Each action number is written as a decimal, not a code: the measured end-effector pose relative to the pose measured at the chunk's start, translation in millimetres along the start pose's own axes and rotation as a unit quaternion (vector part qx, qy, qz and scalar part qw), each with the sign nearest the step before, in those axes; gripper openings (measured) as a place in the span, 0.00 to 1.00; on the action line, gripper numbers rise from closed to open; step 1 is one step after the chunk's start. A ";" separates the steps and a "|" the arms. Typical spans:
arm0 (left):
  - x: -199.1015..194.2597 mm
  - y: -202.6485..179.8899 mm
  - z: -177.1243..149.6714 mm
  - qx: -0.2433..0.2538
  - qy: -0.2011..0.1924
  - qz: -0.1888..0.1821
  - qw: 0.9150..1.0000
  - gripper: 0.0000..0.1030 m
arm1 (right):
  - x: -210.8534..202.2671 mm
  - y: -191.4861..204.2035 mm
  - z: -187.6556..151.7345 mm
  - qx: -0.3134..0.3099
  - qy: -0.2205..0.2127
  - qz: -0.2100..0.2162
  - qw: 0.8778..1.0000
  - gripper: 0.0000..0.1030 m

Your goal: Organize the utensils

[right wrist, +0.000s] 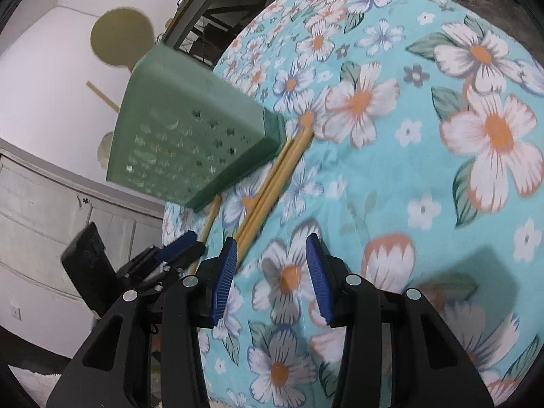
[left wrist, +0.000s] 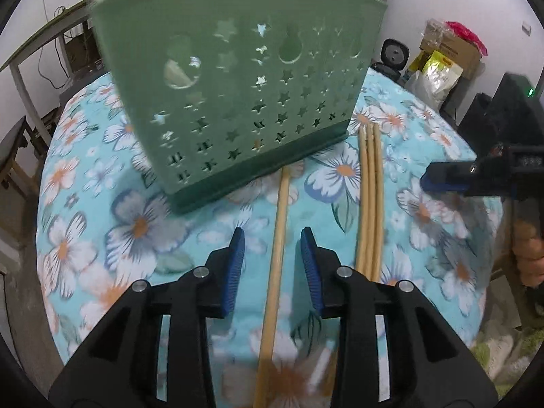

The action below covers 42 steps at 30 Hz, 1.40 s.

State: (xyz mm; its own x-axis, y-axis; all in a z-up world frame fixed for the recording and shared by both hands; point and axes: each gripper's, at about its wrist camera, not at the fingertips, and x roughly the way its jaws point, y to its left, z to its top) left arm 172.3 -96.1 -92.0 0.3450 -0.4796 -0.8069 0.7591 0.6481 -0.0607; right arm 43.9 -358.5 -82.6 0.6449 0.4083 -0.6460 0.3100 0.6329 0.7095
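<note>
A green utensil holder [left wrist: 238,85] with star cut-outs stands on the floral tablecloth [left wrist: 102,224]. One wooden chopstick [left wrist: 284,197] lies on the cloth, running from the holder's base towards me. It passes between the blue pads of my left gripper [left wrist: 273,234], which is open; the pads do not touch it. Three more chopsticks [left wrist: 370,204] lie side by side just to the right. In the right wrist view the holder [right wrist: 197,136], the three chopsticks [right wrist: 272,190] and the single chopstick [right wrist: 210,217] lie ahead and left. My right gripper [right wrist: 272,238] hovers open over bare cloth.
A round wooden utensil [right wrist: 119,34] and a stick [right wrist: 102,95] poke out of the holder's top. Boxes and bags [left wrist: 442,57] and a black device [left wrist: 394,54] stand beyond the table's far right edge. The right gripper [left wrist: 445,180] shows at the right of the left view.
</note>
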 end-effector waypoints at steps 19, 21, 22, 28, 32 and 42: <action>13.4 13.9 3.0 -0.034 0.000 -0.005 0.999 0.11 | 34.4 -45.2 63.3 0.138 -0.033 0.040 0.989 0.20; 13.3 14.1 2.9 -0.034 0.000 -0.005 0.999 0.11 | 37.6 -45.4 65.9 0.142 -0.034 0.037 0.989 0.16; 13.3 13.9 2.9 -0.034 0.000 -0.005 0.999 0.11 | 39.5 -46.6 67.1 0.146 -0.034 0.036 0.988 0.13; 13.2 15.6 0.9 -0.036 -0.001 -0.006 0.999 0.11 | 44.2 -48.0 67.4 0.155 -0.041 0.040 0.986 0.08; 12.7 16.3 0.1 -0.038 -0.001 -0.007 0.999 0.11 | 34.4 -54.0 59.2 0.155 -0.042 0.044 0.986 0.08; 12.4 19.8 -1.7 -0.040 -0.002 -0.008 0.999 0.11 | -17.4 -63.9 35.6 0.142 -0.045 0.008 0.989 0.08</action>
State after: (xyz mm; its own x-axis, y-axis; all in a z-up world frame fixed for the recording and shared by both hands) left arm 190.7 -88.2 -104.2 0.3354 -0.4919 -0.8034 0.7175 0.6861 -0.1205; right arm 37.7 -429.4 -106.7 0.7067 0.3482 -0.6159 0.4748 0.4121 0.7777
